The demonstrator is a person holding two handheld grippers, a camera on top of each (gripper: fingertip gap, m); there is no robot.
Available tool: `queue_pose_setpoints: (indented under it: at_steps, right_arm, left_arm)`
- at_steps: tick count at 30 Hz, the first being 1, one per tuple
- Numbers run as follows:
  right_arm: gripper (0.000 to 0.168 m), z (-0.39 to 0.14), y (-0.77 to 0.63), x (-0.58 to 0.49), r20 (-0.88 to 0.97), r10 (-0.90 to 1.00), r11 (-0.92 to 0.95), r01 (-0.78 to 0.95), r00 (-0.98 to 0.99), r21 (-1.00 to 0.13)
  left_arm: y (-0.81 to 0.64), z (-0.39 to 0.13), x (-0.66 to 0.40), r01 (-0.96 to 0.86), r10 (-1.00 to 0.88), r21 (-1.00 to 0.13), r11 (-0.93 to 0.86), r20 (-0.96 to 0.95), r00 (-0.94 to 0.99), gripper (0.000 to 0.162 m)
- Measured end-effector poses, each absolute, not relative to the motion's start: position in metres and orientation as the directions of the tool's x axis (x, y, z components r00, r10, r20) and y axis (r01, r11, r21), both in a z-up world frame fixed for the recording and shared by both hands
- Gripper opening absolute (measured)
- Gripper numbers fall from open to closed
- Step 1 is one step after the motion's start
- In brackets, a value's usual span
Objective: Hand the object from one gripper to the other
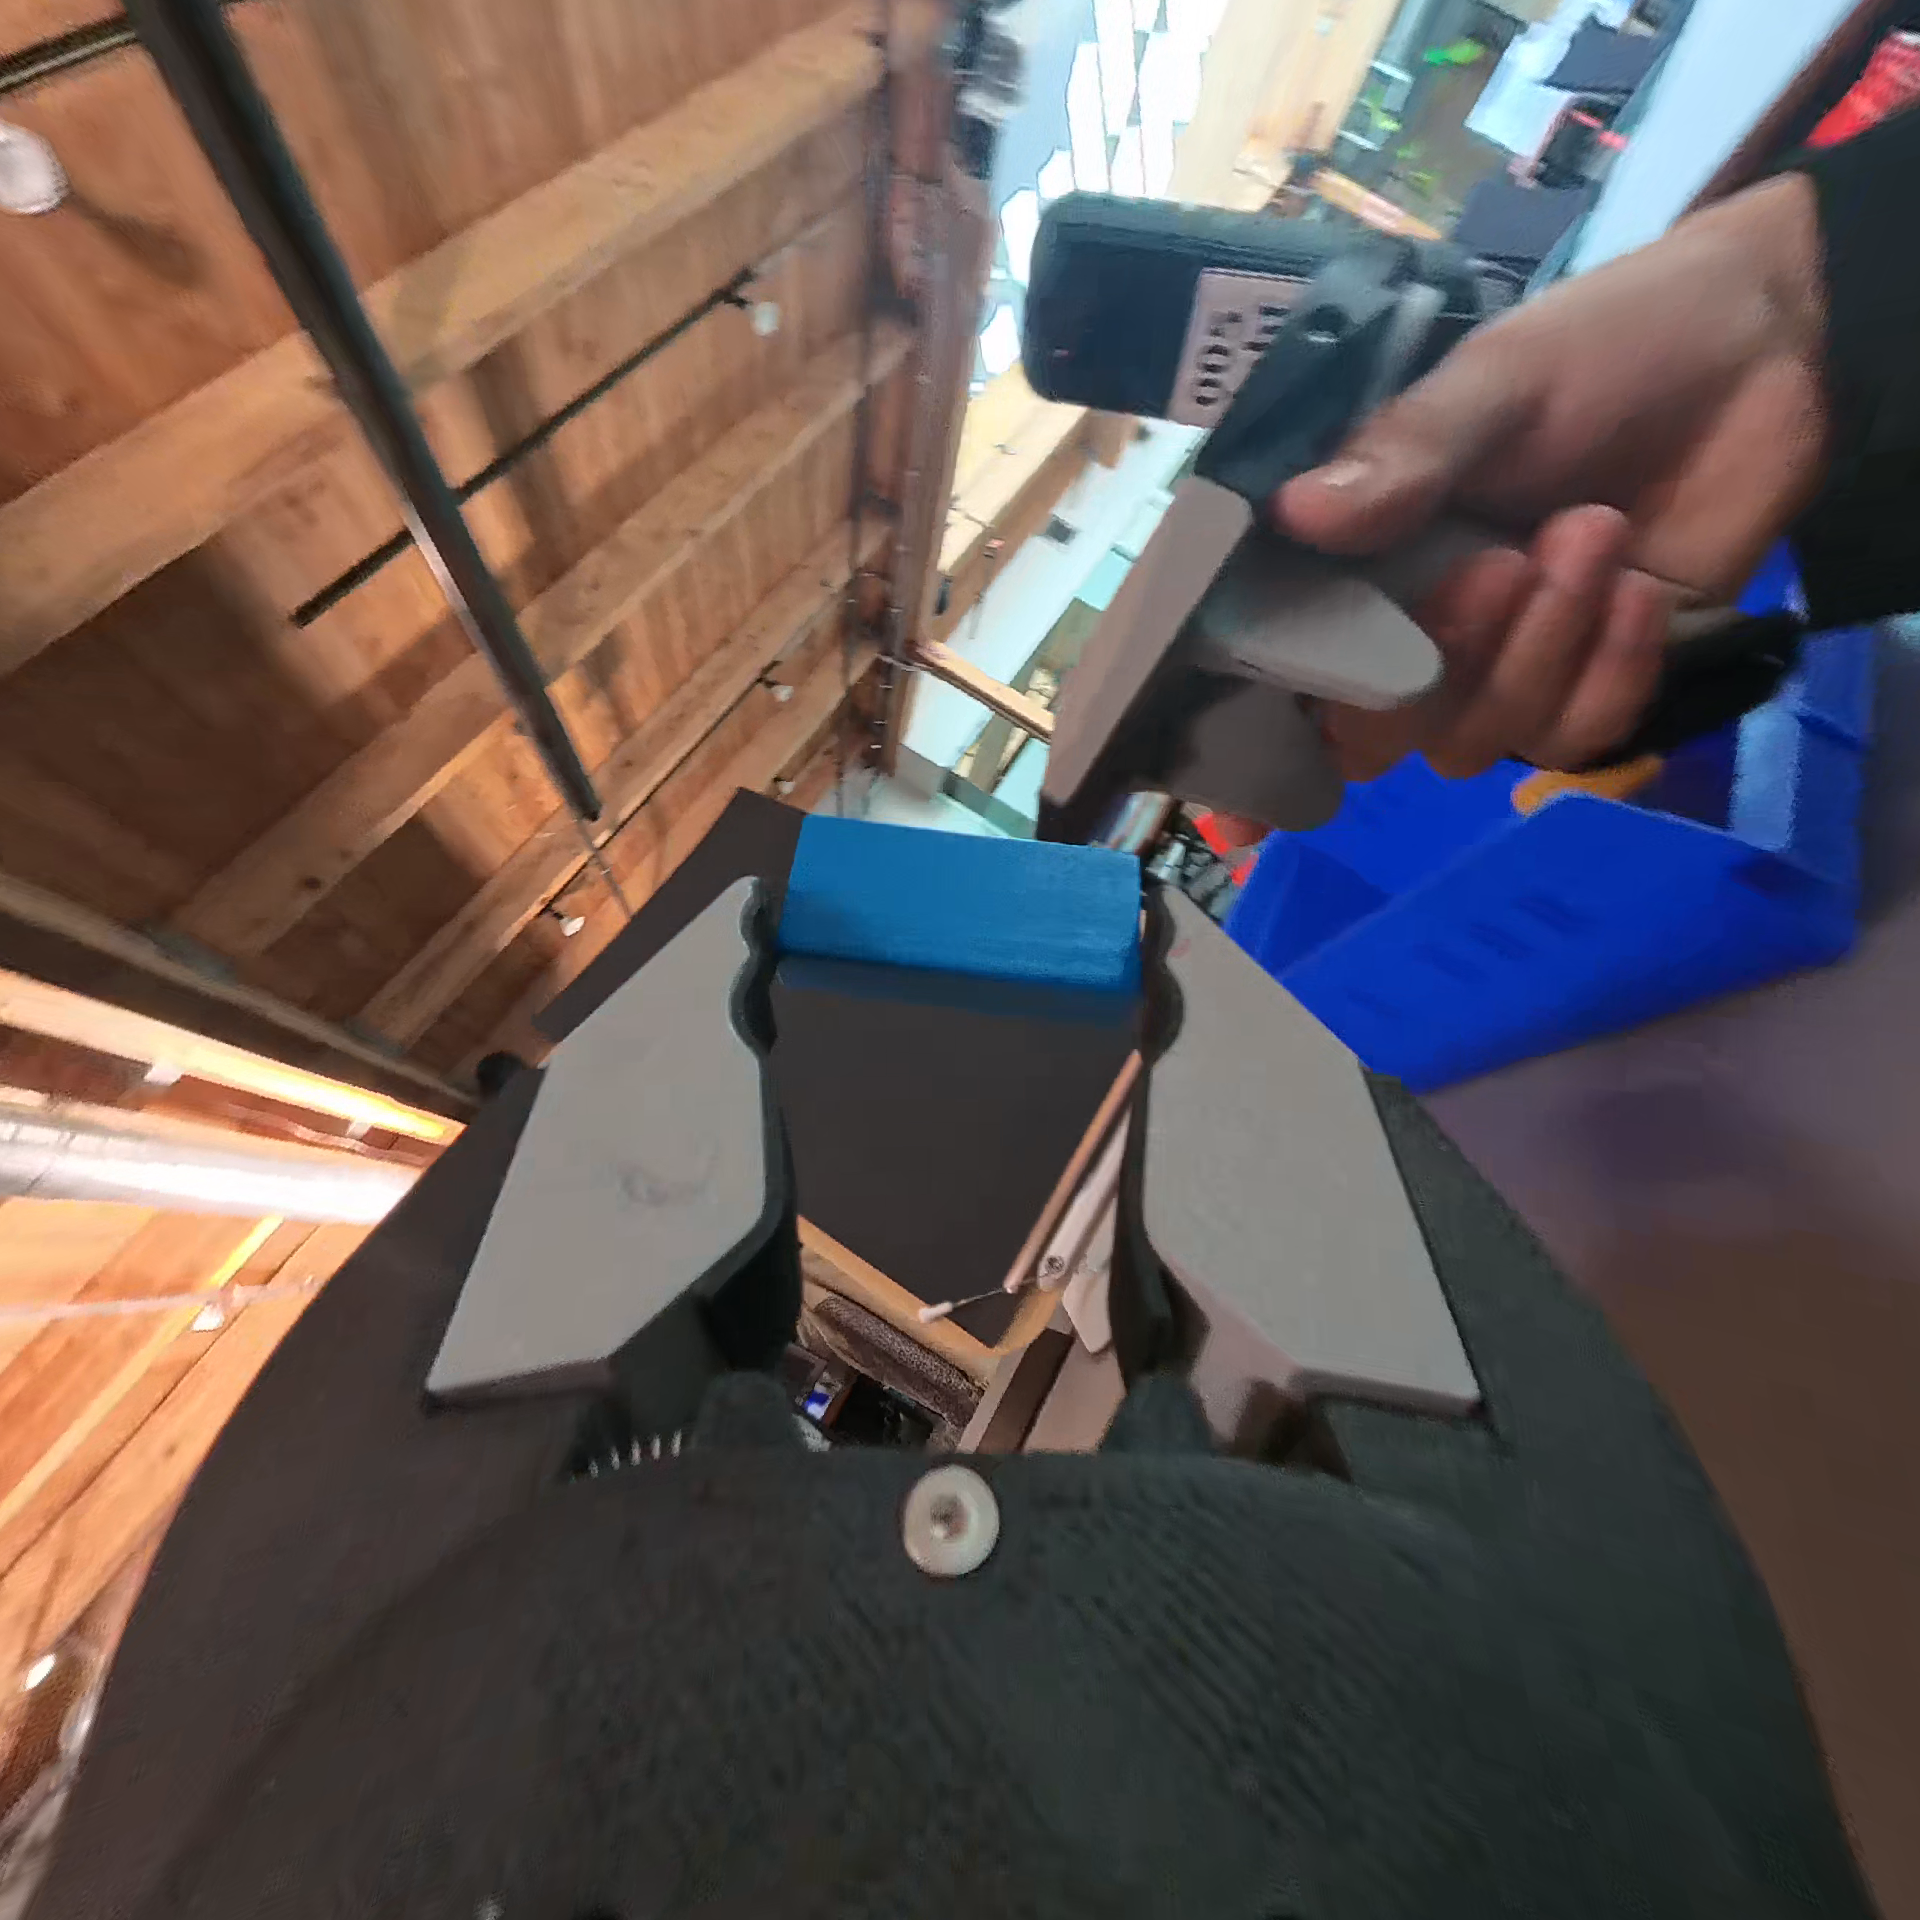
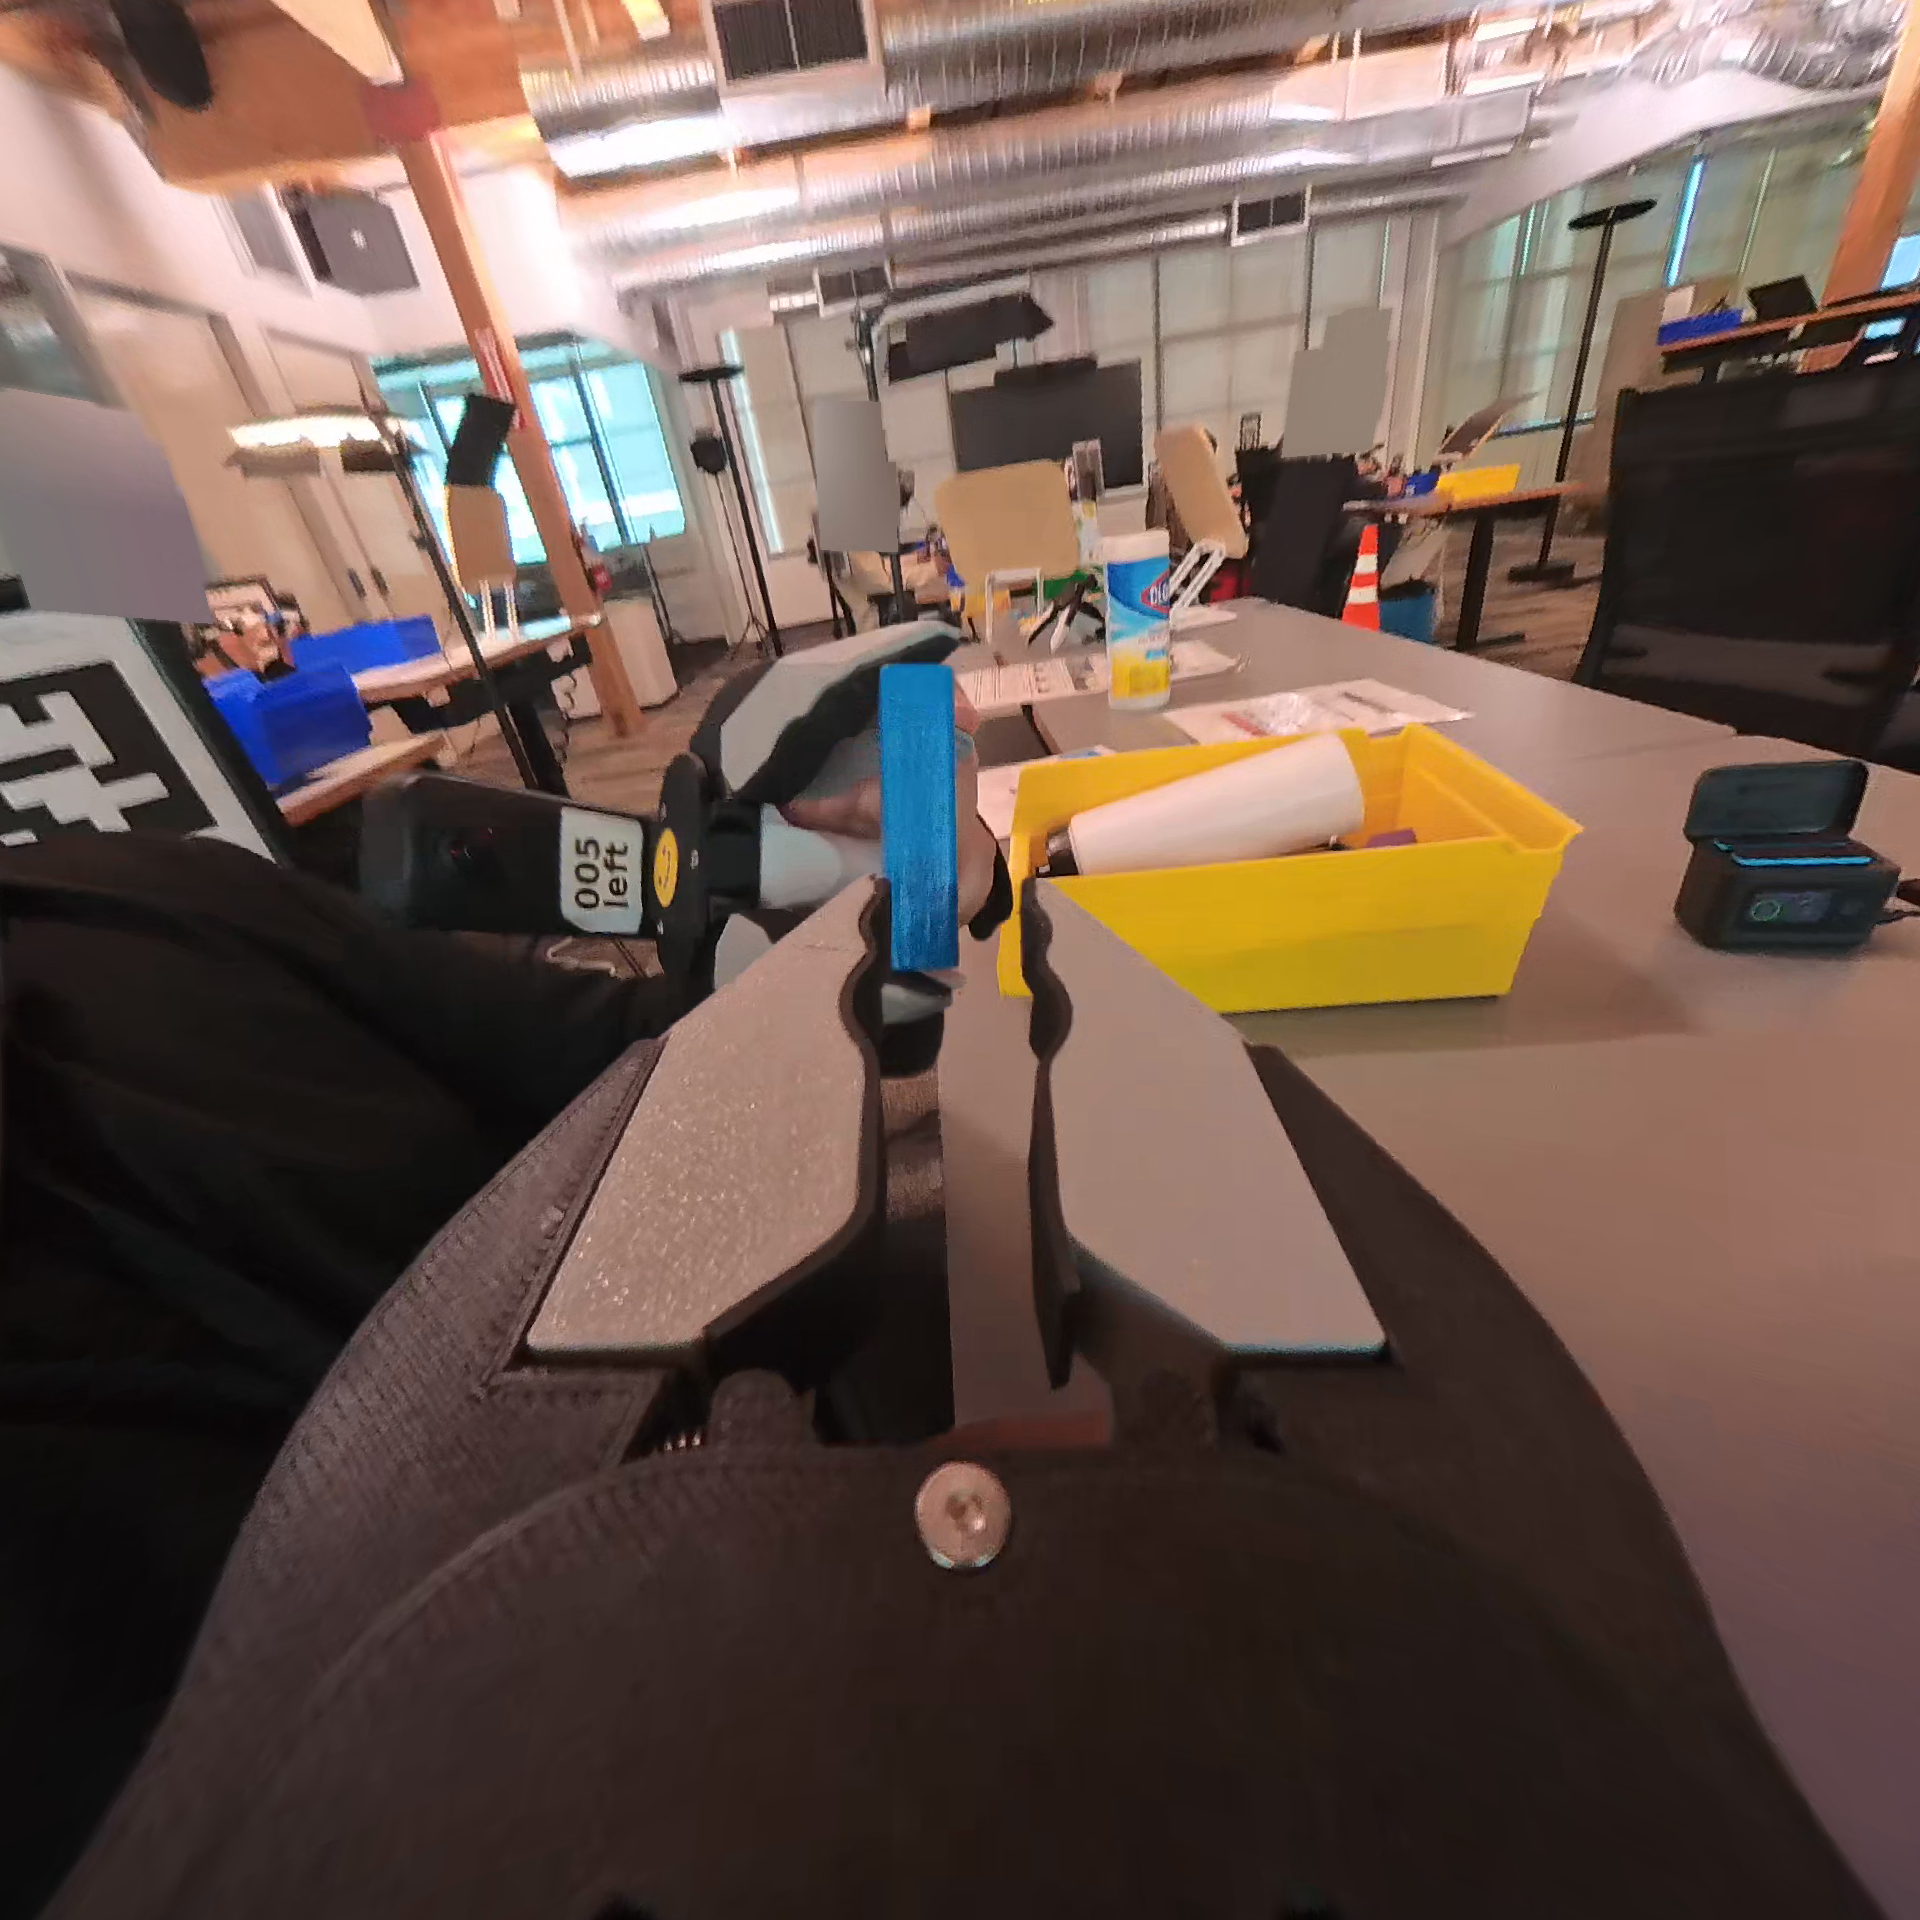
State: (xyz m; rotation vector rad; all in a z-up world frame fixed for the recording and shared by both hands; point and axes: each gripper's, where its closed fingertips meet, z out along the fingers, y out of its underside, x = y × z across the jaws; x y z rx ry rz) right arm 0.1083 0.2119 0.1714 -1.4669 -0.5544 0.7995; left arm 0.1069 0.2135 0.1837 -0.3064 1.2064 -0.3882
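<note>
The left gripper [image 1: 956, 935] is clamped on the blue block [image 1: 956, 914], which sits crosswise between its fingertips. In the right wrist view the block [image 2: 920, 821] stands upright, held by the left gripper [image 2: 831, 748] just ahead of the right gripper [image 2: 951, 956], whose fingers stand slightly apart with nothing between them, the near fingertip just beside the block's lower end. Beyond, to the right, a yellow bin [image 2: 1299, 914] rests on the grey counter [image 2: 1558, 1143].

blue block [image 1: 956, 914], yellow bin [image 2: 1278, 914], grey fingers [image 2: 727, 1174].
</note>
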Motion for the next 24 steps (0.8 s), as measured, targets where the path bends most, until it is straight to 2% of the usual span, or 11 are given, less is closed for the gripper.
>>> queue_pose_setpoints:
  at_steps: [6,7,9,11,14,19,21,24]
  right_arm:
    - [0.028,0.176,0.212,0.093,-0.134,0.775,-0.05,-0.152,0.617,-0.987]
    - [0.027,0.174,0.211,0.089,-0.13,0.782,-0.058,-0.137,0.609,-0.989]
    - [0.014,0.168,0.215,0.086,-0.104,0.772,-0.06,-0.091,0.627,-0.994]
    - [0.013,0.169,0.215,0.086,-0.098,0.773,-0.06,-0.081,0.627,-0.995]
    - [0.012,0.167,0.216,0.092,-0.062,0.76,-0.045,-0.042,0.647,-0.998]
    - [0.012,0.161,0.207,0.106,-0.048,0.763,-0.07,0.009,0.644,-0.997]
    - [0.013,0.153,0.205,0.106,-0.066,0.773,-0.111,0.032,0.631,-0.993]
    - [0.013,0.139,0.211,0.102,-0.1,0.775,-0.174,0.058,0.623,-0.983]
  left_arm:
    - [0.211,0.186,0.111,0.125,-0.465,-0.452,0.883,-0.809,0.36,0.069]
    - [0.209,0.186,0.112,0.124,-0.46,-0.447,0.886,-0.811,0.36,0.069]
    - [0.206,0.183,0.113,0.132,-0.47,-0.453,0.882,-0.814,0.341,0.069]
    - [0.206,0.183,0.114,0.139,-0.487,-0.468,0.873,-0.812,0.323,0.069]
    - [0.207,0.173,0.114,0.129,-0.511,-0.494,0.86,-0.833,0.214,0.065]
    - [0.213,0.143,0.107,0.048,-0.534,-0.535,0.843,-0.845,-0.04,0.067]
    - [0.219,0.146,0.103,0.046,-0.468,-0.467,0.883,-0.884,0.003,0.062]
    - [0.233,0.145,0.102,-0.041,-0.25,-0.253,0.966,-0.965,0.081,0.056]
